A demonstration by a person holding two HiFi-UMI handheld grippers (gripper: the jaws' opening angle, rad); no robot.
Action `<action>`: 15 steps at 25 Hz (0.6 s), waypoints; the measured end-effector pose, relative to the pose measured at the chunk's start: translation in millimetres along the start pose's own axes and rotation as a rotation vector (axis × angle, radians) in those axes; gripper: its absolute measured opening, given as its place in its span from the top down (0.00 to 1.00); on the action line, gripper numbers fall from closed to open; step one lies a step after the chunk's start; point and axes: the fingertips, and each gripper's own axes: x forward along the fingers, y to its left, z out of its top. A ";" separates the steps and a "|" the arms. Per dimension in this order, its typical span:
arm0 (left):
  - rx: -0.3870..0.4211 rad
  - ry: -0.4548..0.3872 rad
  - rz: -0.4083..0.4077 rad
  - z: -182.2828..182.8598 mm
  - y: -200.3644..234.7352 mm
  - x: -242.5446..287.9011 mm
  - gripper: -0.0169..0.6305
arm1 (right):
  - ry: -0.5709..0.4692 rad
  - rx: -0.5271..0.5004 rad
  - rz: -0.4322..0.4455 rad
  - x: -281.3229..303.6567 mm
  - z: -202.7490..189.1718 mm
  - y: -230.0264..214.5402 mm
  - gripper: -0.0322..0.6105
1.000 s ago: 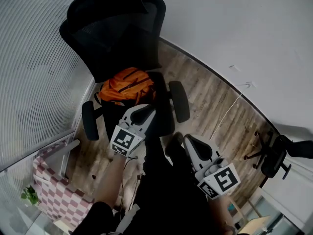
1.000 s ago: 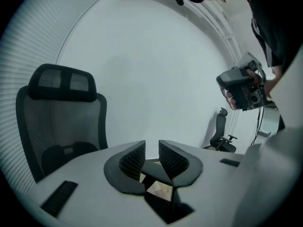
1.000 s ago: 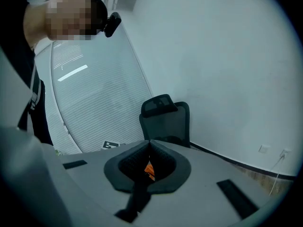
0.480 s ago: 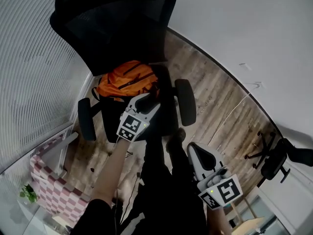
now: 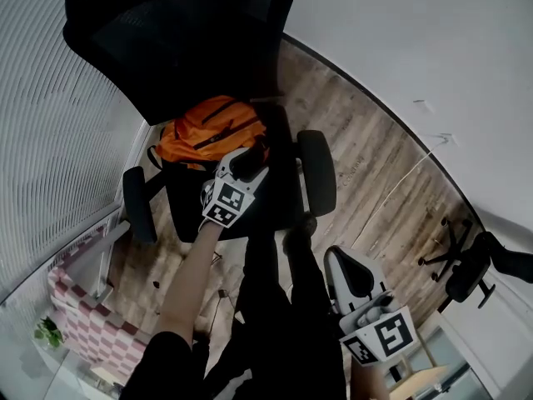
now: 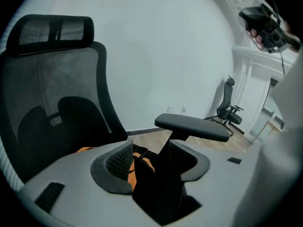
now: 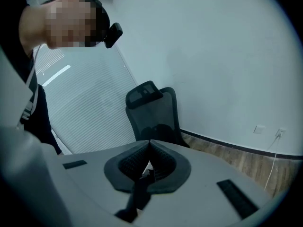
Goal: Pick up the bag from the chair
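Centre frame: left gripper point(image 5: 246, 158), jaws just opening, orange bag point(image 5: 208, 127) on the chair point(image 5: 166, 48) showing between them, ungripped; lower right, right gripper point(image 5: 336, 255) clenched, empty.

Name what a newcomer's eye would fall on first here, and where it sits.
The orange bag glows on the seat of the black chair, upper left in the head view. The left hand-held gripper reaches at its near edge; its jaws have just been opening wide, orange showing between them but ungripped. The right hand-held gripper hangs shut at lower right.
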 end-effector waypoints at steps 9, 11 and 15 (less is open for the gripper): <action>0.060 0.107 0.003 -29.7 5.6 36.9 0.63 | 0.026 0.043 -0.028 5.6 -17.7 -10.9 0.92; 0.079 0.140 0.015 -39.2 9.2 43.6 0.63 | 0.025 0.051 -0.028 7.5 -18.6 -11.9 0.92; 0.131 0.216 0.010 -50.3 11.4 53.9 0.67 | 0.025 0.057 -0.036 8.9 -18.6 -15.6 0.92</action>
